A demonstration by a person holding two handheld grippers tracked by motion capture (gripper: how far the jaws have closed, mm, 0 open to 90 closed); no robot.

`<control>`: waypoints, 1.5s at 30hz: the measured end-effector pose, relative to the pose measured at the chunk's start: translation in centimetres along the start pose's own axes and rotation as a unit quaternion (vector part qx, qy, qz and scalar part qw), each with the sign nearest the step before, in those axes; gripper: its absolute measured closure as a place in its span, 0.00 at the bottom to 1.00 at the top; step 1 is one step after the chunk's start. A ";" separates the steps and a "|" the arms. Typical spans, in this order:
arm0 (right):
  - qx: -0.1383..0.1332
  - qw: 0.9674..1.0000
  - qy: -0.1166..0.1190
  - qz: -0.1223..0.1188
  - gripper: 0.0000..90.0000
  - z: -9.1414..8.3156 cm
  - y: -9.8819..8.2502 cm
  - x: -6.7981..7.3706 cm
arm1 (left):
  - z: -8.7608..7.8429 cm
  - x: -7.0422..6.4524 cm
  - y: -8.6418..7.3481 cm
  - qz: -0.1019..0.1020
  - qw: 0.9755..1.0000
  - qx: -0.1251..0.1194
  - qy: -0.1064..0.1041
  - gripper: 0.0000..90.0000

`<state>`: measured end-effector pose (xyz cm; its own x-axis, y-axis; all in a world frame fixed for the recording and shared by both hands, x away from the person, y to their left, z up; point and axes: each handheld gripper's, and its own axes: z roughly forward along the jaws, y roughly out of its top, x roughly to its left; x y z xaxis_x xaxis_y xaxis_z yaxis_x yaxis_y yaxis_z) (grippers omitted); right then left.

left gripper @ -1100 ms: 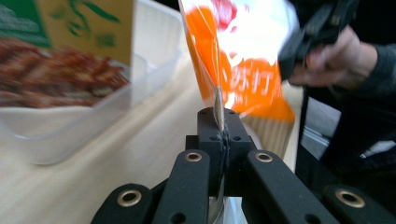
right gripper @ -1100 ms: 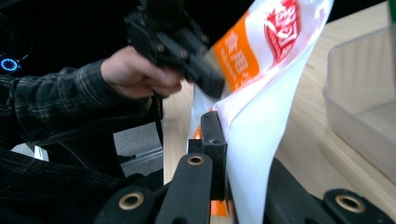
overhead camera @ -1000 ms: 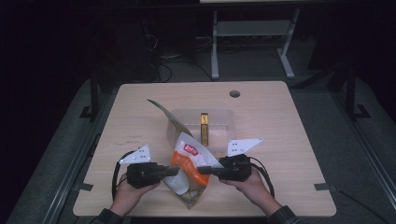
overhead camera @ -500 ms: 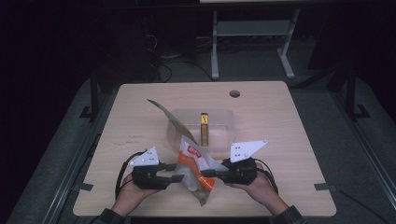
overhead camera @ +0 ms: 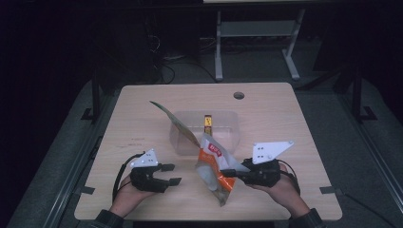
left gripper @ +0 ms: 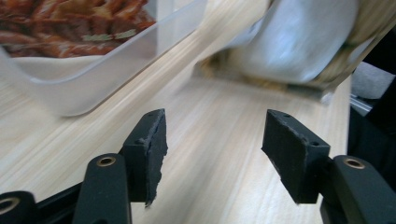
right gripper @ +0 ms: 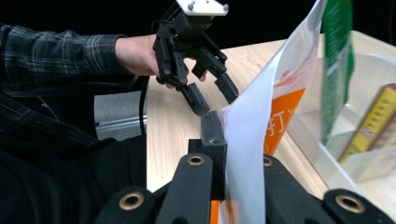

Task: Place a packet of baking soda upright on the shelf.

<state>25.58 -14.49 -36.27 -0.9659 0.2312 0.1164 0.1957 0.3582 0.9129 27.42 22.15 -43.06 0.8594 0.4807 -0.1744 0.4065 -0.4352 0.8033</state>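
Right gripper [overhead camera: 231, 173] held level, pointing toward the person's left, hand behind it low over the near edge of the surface [overhead camera: 142, 118]; its fingers are clamped on the edge of an orange and white snack bag [overhead camera: 214, 166]. The right gripper view confirms it: the bag's white film [right gripper: 247, 154] is pinched flat between the two black fingers. Bag hangs tilted, upper end near the clear plastic tub [overhead camera: 228, 124], lower corner down toward the near edge of the surface, in the gap between the two hands. Left gripper [overhead camera: 172, 174] lies low on the surface, pointing toward the bag, well short of it; its hand [overhead camera: 128, 192] comes in from the near edge, wrist flat. Its fingers [left gripper: 149, 149] stand apart with nothing between them, having just been opening; bare wood shows through the gap. In the tub: a yellow box [overhead camera: 208, 124] standing upright and another packet [overhead camera: 173, 123] leaning out over the tub's left rim.
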 end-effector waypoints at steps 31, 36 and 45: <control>-0.013 0.996 -0.080 -0.026 1.00 -4.8 3.9 -4.4 | -1.3 1.8 -1.2 -0.017 0.998 0.022 0.049 0.29; -0.020 0.995 -0.090 -0.023 1.00 -5.0 4.4 -5.6 | -1.1 1.8 -1.3 -0.017 0.998 0.029 0.046 0.28; -0.021 0.994 -0.102 -0.013 1.00 -4.5 5.3 -8.0 | -1.0 1.9 -1.4 -0.014 0.998 0.030 0.047 0.27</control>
<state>33.57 -18.52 -30.64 -0.9153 0.4026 0.0143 0.1596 0.3298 0.9305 28.15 24.42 -43.90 0.8161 0.5609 -0.1394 0.4495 -0.4644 0.7631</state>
